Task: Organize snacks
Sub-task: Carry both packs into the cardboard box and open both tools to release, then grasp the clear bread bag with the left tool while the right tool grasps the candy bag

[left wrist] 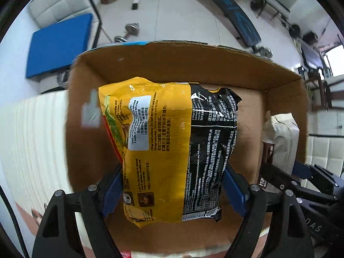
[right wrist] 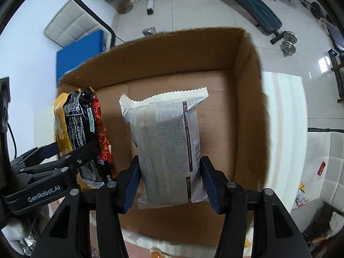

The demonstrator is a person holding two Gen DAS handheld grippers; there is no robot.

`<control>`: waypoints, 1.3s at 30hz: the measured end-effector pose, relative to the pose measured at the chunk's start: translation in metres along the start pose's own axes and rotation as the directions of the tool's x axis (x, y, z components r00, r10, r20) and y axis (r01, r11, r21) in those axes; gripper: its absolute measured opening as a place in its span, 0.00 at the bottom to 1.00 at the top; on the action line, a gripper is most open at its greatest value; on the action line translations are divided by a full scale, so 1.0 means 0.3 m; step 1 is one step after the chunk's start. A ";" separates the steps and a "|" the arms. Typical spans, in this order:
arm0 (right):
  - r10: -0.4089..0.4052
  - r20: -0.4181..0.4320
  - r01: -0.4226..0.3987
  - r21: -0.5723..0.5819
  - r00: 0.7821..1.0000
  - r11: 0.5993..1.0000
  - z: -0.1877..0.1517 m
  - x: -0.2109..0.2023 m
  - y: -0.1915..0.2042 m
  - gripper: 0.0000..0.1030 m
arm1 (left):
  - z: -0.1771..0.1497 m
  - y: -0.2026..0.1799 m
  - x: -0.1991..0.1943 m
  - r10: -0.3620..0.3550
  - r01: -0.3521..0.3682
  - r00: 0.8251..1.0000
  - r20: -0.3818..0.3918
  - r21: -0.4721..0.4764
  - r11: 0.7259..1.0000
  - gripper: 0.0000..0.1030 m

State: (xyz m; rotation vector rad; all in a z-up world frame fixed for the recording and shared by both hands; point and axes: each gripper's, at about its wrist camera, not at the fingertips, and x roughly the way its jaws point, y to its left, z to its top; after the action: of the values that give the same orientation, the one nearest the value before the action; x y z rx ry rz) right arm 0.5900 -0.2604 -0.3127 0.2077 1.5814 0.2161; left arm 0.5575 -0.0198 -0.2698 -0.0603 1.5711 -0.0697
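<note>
I have a packet in each gripper, both held over the open cardboard box (left wrist: 185, 64) so that whatever I let go will drop inside rather than beside it. My left gripper (left wrist: 172, 189) is clamped on the yellow and black noodle packet (left wrist: 172, 146), its blue pads pressing the two long edges near the lower end; gripping it low leaves most of the packet hanging forward over the box floor. My right gripper (right wrist: 169, 176) is squeezed the same way onto the silver-white snack packet (right wrist: 167, 146), pinched at its sides with the serrated top seal pointing toward the far wall.

In the right wrist view, the noodle packet sits just to the left of the silver one, close but apart, so I judge they are meant to land side by side. The box floor under them looks bare. Whether either packet touches the cardboard yet, I cannot tell. A red-labelled wrapper (right wrist: 321, 167) lies outside the box on the right.
</note>
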 end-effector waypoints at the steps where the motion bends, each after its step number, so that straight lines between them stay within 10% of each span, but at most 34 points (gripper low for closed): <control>1: 0.005 -0.013 -0.005 0.002 1.000 1.000 0.020 0.026 0.003 0.56 | 0.015 -0.010 0.017 -0.001 0.001 1.000 -0.006 0.005 1.000 0.80; 18: -0.059 -0.067 0.057 -0.029 0.996 0.998 0.056 0.101 0.005 0.56 | 0.128 -0.018 0.177 -0.027 0.026 0.989 -0.146 -0.010 1.000 0.80; 22: -0.064 -0.071 0.062 -0.035 0.995 0.997 0.044 0.092 0.009 0.68 | 0.122 0.001 0.188 -0.007 0.001 0.988 -0.155 -0.039 0.999 0.84; 28: -0.087 -0.068 0.083 -0.053 0.994 0.995 -0.016 0.034 0.047 0.92 | 0.107 0.027 0.113 -0.018 0.011 0.995 -0.101 -0.070 0.998 0.86; 39: -0.126 0.077 0.132 -0.072 0.989 0.989 -0.142 -0.155 0.074 0.95 | -0.080 0.027 -0.193 -0.007 0.011 0.993 0.117 -0.034 0.999 0.86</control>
State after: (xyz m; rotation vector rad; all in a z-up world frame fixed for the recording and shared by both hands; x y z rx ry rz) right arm 0.5484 -0.2518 -0.2610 0.0521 1.5054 0.1663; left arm 0.5337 -0.0067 -0.2129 -0.0969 1.4547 -0.0457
